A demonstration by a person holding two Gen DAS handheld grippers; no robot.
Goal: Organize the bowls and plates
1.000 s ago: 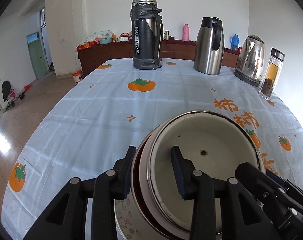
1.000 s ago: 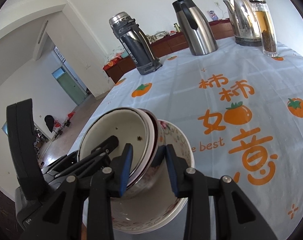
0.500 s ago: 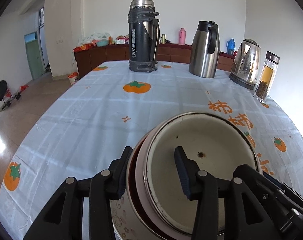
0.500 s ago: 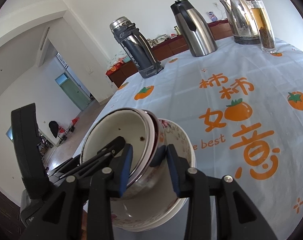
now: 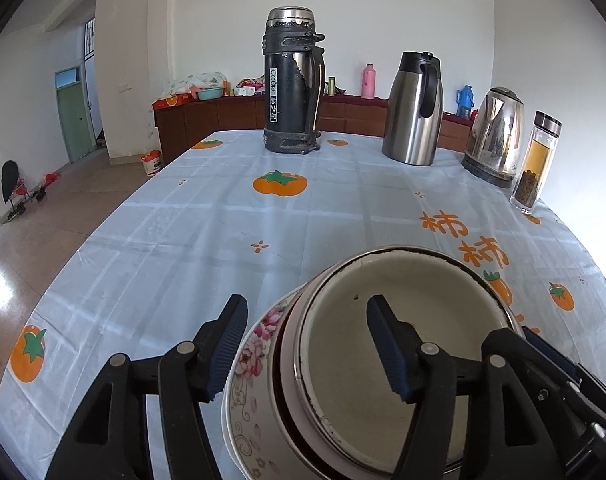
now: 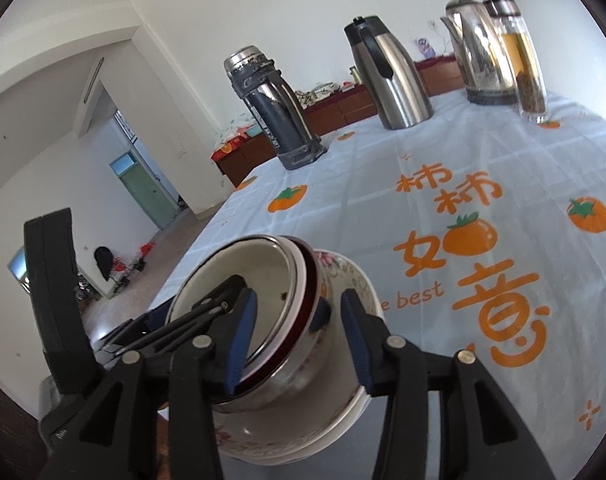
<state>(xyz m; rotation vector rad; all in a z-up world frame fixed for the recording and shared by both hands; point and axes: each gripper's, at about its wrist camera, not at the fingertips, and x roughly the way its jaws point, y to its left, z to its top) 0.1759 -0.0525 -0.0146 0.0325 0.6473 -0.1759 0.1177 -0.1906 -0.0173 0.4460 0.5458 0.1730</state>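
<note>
Room: a white-walled room with a tiled floor, a green door at the left and a long dark wooden sideboard [image 5: 239,114] along the back wall.
Desk: a desk under a pale blue tablecloth [image 5: 207,240] printed with orange persimmons and orange lettering.
Far edge: a tall black-and-steel vacuum flask [image 5: 293,80], a brushed-steel jug with a black handle [image 5: 414,109], a shiny steel electric kettle [image 5: 495,136] and a clear glass tea bottle [image 5: 537,162] stand in a row, well apart from the bowls.
Bowls: a cream enamel bowl with a dark rim [image 5: 407,344] sits tilted inside a steel bowl with a dark red lining [image 6: 299,360], and both rest in a white porcelain bowl with pink flowers [image 5: 247,364]; the stack stands at the near edge of the desk.
Left claw: the left claw [image 5: 315,350] is opening, its blue pads set one outside the flowered bowl and one inside the cream bowl, neither pressing on a wall.
Right claw: the right claw [image 6: 297,338] is opening astride the far side of the nested bowls' walls, one pad inside the cream bowl and the other outside the steel one, both pads clear of them.
</note>
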